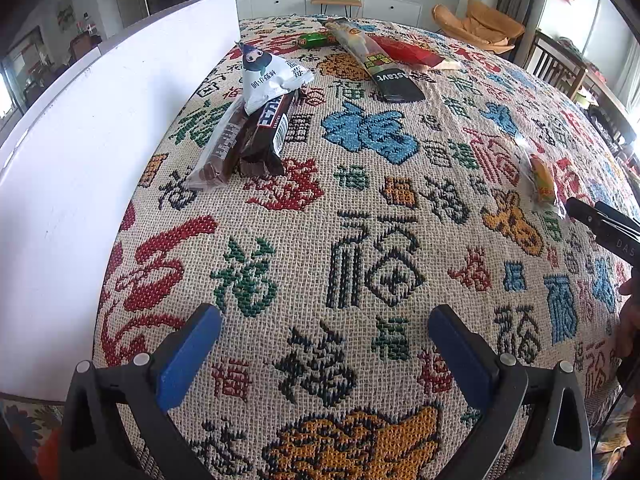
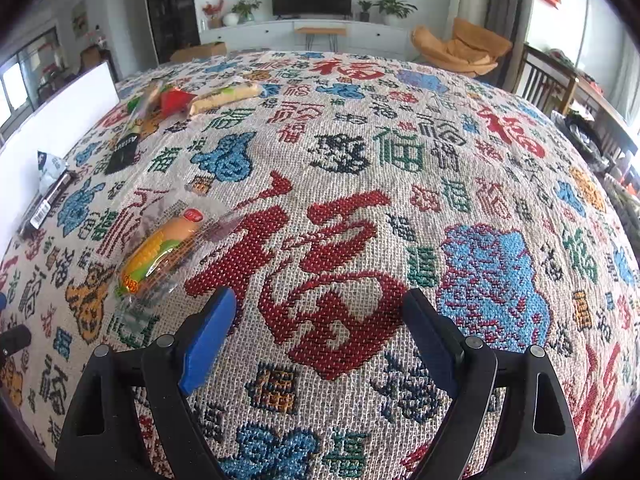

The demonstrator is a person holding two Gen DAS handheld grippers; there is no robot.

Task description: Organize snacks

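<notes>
Both the left gripper and right gripper gape wide, empty; a clear-wrapped yellow corn-print snack lies just left of the right fingers (nothing blocks it) on the woven patterned cloth.

Left gripper: tilted steeply down, jaws spread wide, blue pads facing each other, nothing between them. Right gripper: also angled down, jaws standing wide apart, empty, blue pads clear of everything. In the left wrist view, the right gripper's black finger tip juts in from the right edge, with part of a hand below it.
</notes>
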